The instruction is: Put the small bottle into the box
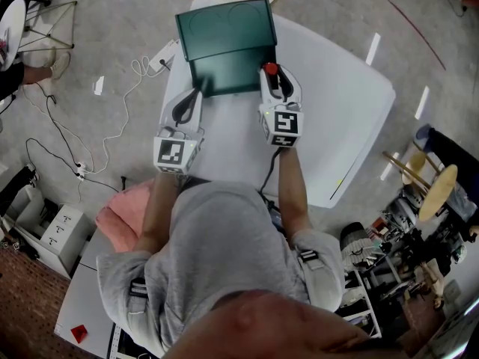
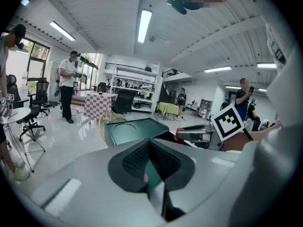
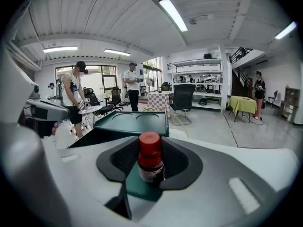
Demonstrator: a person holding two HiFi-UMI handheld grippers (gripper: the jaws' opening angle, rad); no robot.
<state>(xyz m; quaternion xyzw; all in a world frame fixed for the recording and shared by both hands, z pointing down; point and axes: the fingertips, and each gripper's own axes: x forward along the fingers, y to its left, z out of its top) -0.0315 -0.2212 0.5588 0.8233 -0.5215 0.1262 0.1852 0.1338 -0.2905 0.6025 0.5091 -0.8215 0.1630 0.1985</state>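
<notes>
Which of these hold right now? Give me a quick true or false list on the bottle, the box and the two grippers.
1. The right gripper is holding a bottle with a red cap. True.
2. The lid of the green box is closed. False: the lid is open and folded back on the far side, so the box is open on top.
3. The bottle is lying inside the box. False: it stands upright between the right gripper's jaws, at the front right edge of the box.
4. The left gripper is at the front left corner of the box. True.
</notes>
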